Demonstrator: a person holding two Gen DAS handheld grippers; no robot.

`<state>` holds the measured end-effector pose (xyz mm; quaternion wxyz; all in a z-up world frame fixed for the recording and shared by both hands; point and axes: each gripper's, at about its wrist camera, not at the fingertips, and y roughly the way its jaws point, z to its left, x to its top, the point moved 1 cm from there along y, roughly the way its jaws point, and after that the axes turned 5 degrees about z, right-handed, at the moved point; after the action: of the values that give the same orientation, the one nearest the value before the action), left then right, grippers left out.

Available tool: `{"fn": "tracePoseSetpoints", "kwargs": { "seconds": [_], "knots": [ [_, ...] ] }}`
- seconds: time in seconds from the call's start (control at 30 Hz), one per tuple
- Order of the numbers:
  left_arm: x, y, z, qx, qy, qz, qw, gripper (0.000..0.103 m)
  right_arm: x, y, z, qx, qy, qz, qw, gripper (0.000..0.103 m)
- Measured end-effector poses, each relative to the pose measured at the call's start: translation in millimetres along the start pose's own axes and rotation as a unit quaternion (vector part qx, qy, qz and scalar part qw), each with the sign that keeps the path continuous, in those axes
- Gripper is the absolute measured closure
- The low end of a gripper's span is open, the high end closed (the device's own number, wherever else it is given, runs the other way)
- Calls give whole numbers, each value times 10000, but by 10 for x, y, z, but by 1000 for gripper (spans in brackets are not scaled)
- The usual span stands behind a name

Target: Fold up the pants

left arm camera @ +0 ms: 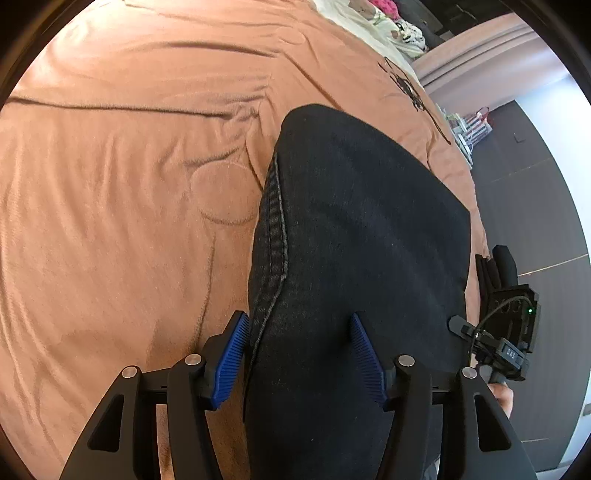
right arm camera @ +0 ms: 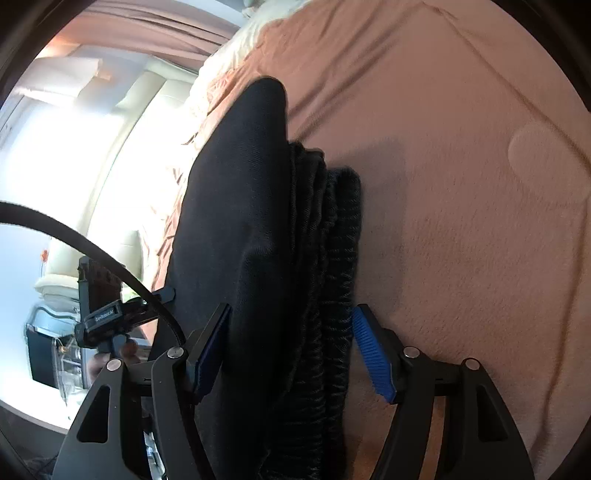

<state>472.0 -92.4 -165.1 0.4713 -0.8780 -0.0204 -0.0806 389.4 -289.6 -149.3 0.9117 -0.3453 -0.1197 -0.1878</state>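
A peach-brown quilted blanket (left arm camera: 110, 192) covers the bed and fills most of both wrist views, creased and stitched with round patches; a pale printed cloth (left arm camera: 388, 22) lies at its far end. Beyond the bed edge the left wrist view shows dark floor (left arm camera: 535, 206) and a small clutter of bags or boxes (left arm camera: 469, 129) — too small to name. The right wrist view gives a bright window (right arm camera: 62, 177) with cushioned seating below it, washed out by glare. The pants (left arm camera: 354, 229), dark denim, lie folded into a thick stack on the blanket near the bed's edge, the seam running along one side and the layered folds showing in the right wrist view. The left gripper (left arm camera: 306, 354) is spread open astride the near end of the stack, its blue pads (left arm camera: 231, 362) seemingly just clear of the cloth. The right gripper (right arm camera: 291, 350) likewise stands open around the stack — no pad pressing. A black cable (right arm camera: 92, 243) arcs across the right view's left side.
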Motion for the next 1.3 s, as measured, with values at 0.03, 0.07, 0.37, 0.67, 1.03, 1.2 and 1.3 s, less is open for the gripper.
{"fn": "tracePoseSetpoints", "kwargs": {
  "seconds": [0.03, 0.07, 0.37, 0.67, 1.03, 1.2, 1.3],
  "knots": [
    [-2, 10, 3, -17, 5, 13, 10000, 43, -7, 15, -16, 51, 7, 0, 10000, 37],
    [0, 21, 11, -33, 1, 23, 10000, 42, -7, 25, -38, 145, 37, -5, 9999, 36],
    [-60, 68, 95, -238, -180, 35, 9995, 40, 119, 61, -27, 377, -53, 51, 9993, 36],
    [-134, -5, 39, -339, -52, -55, 9994, 40, -41, -15, 31, 451, -384, 241, 9980, 47],
    [-220, -42, 30, -218, -62, -78, 9997, 59, 124, 136, 61, 601, -283, 262, 9974, 52],
    [-232, -179, -91, -310, 34, -253, 9992, 73, 107, 89, 274, 493, -572, 70, 9971, 68],
    [-279, -285, -163, -313, 27, -339, 9989, 75, 93, 44, 444, 550, -738, 7, 9958, 71]
  ]
}}
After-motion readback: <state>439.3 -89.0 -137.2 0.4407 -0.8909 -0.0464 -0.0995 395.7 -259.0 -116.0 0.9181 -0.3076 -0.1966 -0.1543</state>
